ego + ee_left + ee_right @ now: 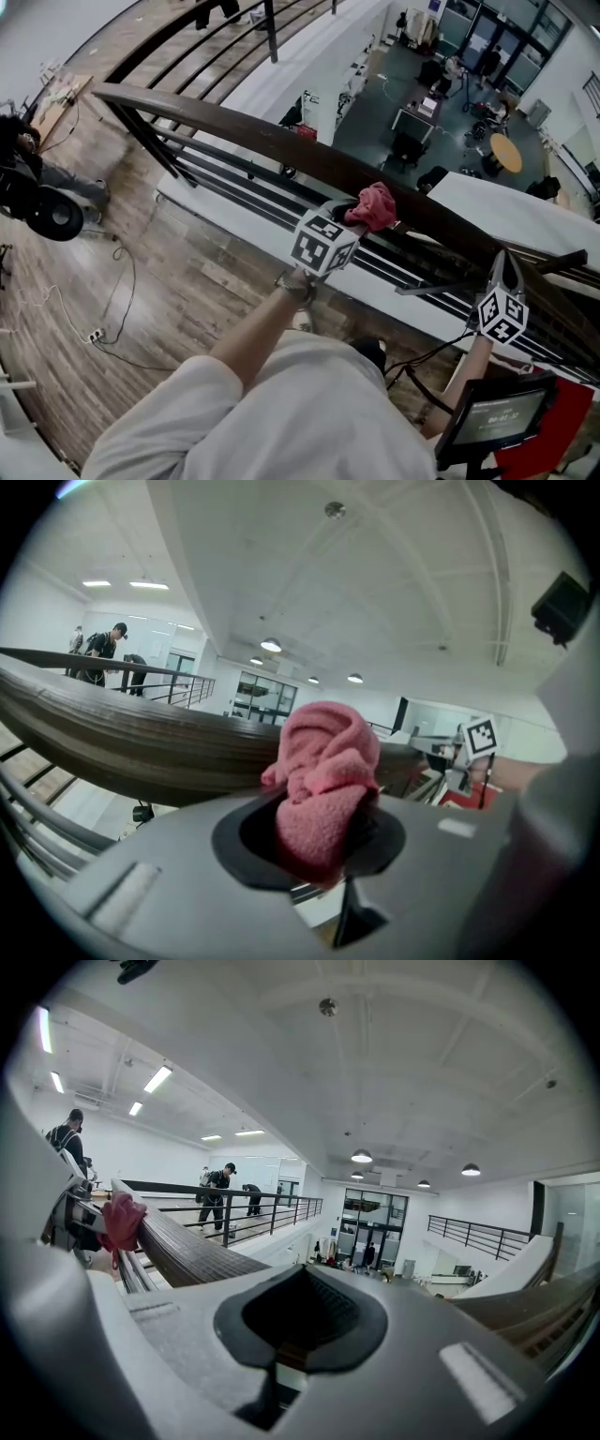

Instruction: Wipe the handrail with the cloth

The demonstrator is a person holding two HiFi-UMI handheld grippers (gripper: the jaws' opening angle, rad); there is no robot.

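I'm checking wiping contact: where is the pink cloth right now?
Near the head view's centre, the pink cloth is clamped by the left gripper, up against the top of the dark handrail.

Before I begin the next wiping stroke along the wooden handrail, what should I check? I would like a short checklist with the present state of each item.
1. Pink terry cloth held by the left hand-held gripper: ok, jaws shut on it.
2. Cloth against the dark wooden handrail: ok, it appears to rest on top.
3. Right hand-held gripper empty: ok, jaws together, nothing between them.
4. Rail free toward the right: not ok, the right hand-held gripper sits at the rail.
5. Rail free toward the left: ok, bare wood.
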